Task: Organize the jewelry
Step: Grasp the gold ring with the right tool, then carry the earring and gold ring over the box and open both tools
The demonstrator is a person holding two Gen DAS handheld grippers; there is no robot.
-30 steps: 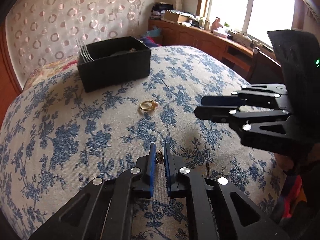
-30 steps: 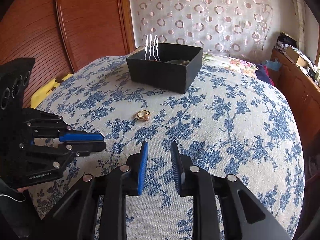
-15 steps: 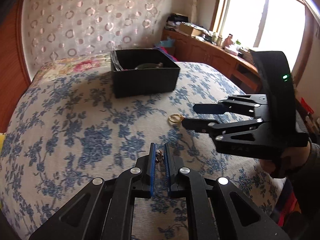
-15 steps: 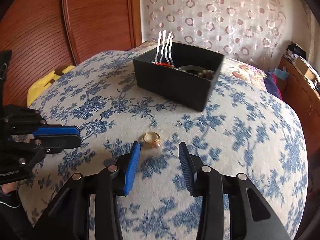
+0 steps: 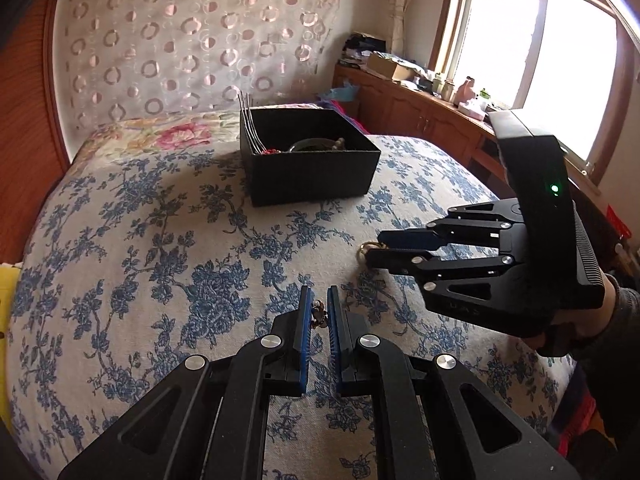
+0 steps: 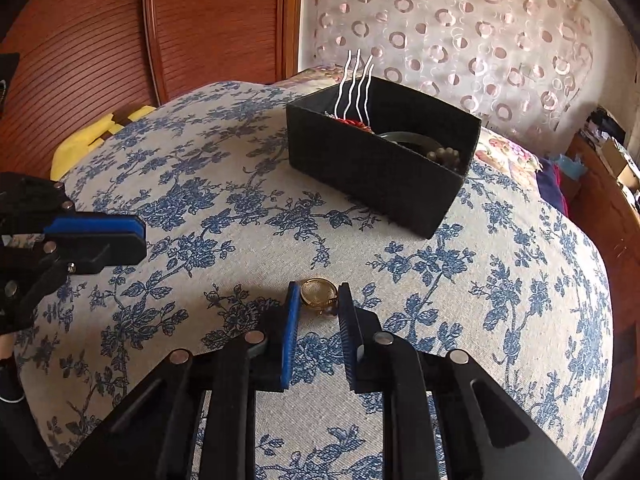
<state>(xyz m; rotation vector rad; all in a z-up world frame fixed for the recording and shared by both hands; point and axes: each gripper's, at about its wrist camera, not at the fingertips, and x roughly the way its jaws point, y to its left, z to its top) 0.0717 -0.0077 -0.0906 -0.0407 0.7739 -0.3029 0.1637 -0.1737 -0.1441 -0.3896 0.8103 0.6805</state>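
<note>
My left gripper (image 5: 319, 300) is shut on a small bronze-coloured earring (image 5: 318, 315), held above the blue-flowered bedspread (image 5: 160, 248). My right gripper (image 6: 319, 294) is open, its fingertips down on either side of a gold ring (image 6: 318, 294) with a dark bead lying on the bedspread. The ring also shows in the left wrist view (image 5: 366, 249), half hidden behind the right gripper (image 5: 374, 246). A black box (image 5: 310, 160) stands further back; in the right wrist view (image 6: 380, 156) it holds a wavy silver hair fork (image 6: 356, 84), a bangle and beads.
A wooden headboard (image 6: 120, 32) and a circle-patterned curtain (image 5: 192, 40) stand behind the bed. A wooden cabinet (image 5: 432, 112) with clutter runs under the window at the right. A yellow item (image 6: 88, 140) lies at the bed's left edge. The left gripper (image 6: 100, 240) shows at left.
My right gripper has moved forward and down, from behind the ring until its open fingertips straddle it. My left gripper stays shut on the earring and has turned to face the box more squarely.
</note>
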